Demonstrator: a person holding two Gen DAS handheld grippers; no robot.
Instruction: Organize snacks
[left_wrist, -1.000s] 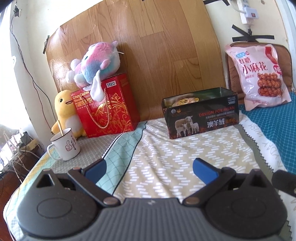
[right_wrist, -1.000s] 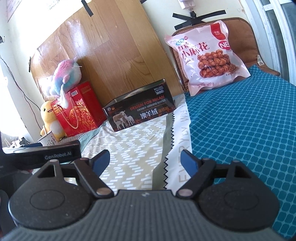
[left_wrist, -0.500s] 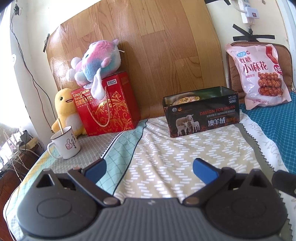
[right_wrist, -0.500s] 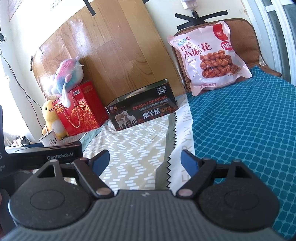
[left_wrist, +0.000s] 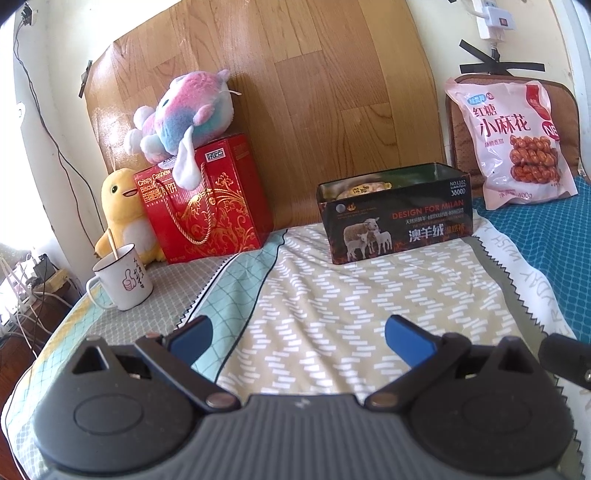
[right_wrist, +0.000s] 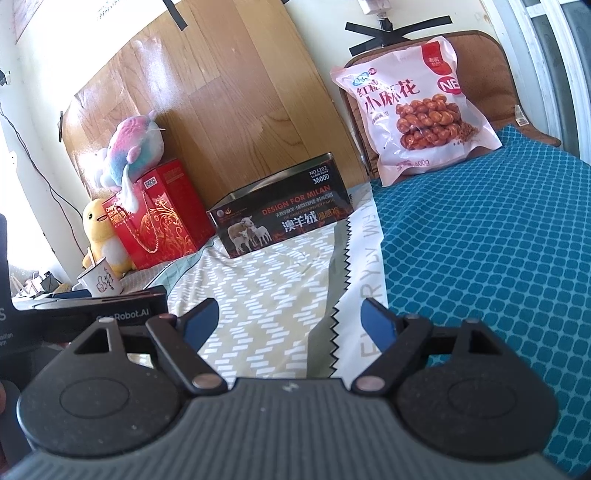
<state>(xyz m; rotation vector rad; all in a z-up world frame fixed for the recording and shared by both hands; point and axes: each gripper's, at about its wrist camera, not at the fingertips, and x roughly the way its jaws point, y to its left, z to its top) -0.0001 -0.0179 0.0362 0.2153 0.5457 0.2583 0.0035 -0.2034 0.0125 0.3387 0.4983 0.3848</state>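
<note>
A black open tin box (left_wrist: 397, 216) with sheep printed on its side stands at the back of the patterned cloth, with snack packets showing inside. The same tin (right_wrist: 284, 221) appears in the right wrist view. A pink bag of twisted fried snacks (left_wrist: 511, 142) (right_wrist: 413, 110) leans upright against a brown cushion at the back right. My left gripper (left_wrist: 297, 338) hangs open over the cloth, well short of the tin, with nothing between its blue fingers. My right gripper (right_wrist: 290, 321) is open too, empty, near the cloth's zigzag edge.
A red biscuit gift box (left_wrist: 207, 206) stands back left with a pastel plush (left_wrist: 184, 118) on top. A yellow duck plush (left_wrist: 123, 206) and a white mug (left_wrist: 123, 282) with a stick sit beside it. A wooden board (left_wrist: 295, 92) backs the bed. Teal cloth (right_wrist: 498, 258) covers the right side.
None of the objects has moved. Both views have shifted only slightly, and both grippers stay open.
</note>
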